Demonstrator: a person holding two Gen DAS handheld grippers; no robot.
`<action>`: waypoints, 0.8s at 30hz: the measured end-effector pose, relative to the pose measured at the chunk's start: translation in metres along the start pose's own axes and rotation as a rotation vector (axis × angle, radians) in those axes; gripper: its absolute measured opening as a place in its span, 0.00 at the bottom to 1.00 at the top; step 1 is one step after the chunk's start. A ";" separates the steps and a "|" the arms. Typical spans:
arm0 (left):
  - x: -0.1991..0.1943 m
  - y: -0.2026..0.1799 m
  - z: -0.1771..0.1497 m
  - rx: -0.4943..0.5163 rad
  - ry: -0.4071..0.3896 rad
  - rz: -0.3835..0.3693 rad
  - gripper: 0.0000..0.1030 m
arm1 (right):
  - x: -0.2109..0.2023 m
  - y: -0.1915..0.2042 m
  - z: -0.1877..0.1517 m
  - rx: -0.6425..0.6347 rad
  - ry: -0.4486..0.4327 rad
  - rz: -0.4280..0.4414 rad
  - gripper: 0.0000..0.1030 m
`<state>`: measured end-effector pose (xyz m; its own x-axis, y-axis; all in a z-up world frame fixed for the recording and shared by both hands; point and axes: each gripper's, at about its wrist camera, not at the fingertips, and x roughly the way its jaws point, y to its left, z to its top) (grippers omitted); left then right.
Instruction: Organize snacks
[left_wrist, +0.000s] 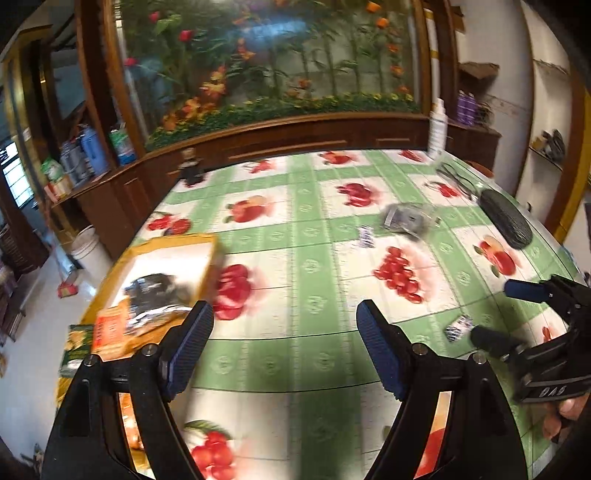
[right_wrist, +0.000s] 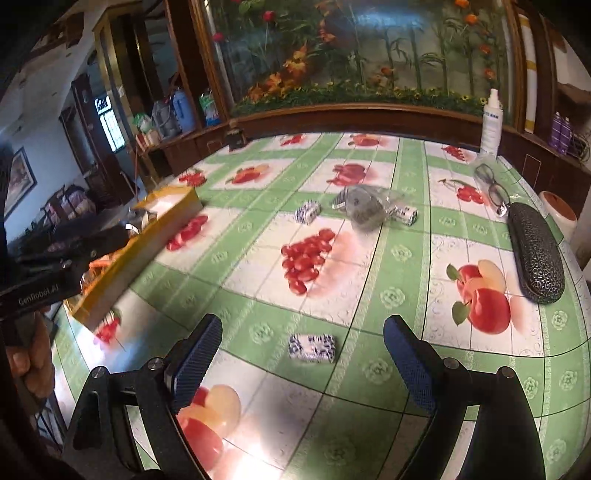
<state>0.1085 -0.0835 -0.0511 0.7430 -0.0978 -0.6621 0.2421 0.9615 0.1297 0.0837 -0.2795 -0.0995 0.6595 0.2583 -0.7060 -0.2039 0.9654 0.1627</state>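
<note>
A yellow cardboard box with snack packets inside sits at the table's left edge; it also shows in the right wrist view. Small blue-and-white wrapped snacks lie on the fruit-print cloth: one just ahead of my right gripper, which is open and empty, and two farther off beside a clear bag of grey snacks. My left gripper is open and empty, right of the box. The right gripper shows in the left wrist view, near one wrapped snack.
A black glasses case, spectacles and a white spray bottle stand at the table's right side. A small dark object sits at the far edge. A wooden cabinet with a flower mural lies behind.
</note>
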 end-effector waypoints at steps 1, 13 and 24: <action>0.005 -0.006 0.000 0.014 0.013 -0.013 0.78 | 0.004 0.001 -0.002 -0.020 0.013 -0.011 0.86; 0.015 -0.003 0.002 -0.045 0.062 -0.082 0.78 | 0.007 0.000 0.005 -0.003 0.002 0.019 0.84; -0.061 0.073 -0.021 -0.208 -0.114 0.217 0.84 | -0.006 0.082 0.020 -0.112 -0.068 0.114 0.86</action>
<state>0.0673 -0.0016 -0.0166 0.8316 0.0979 -0.5467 -0.0530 0.9938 0.0974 0.0776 -0.2009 -0.0681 0.6740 0.3718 -0.6383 -0.3571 0.9204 0.1590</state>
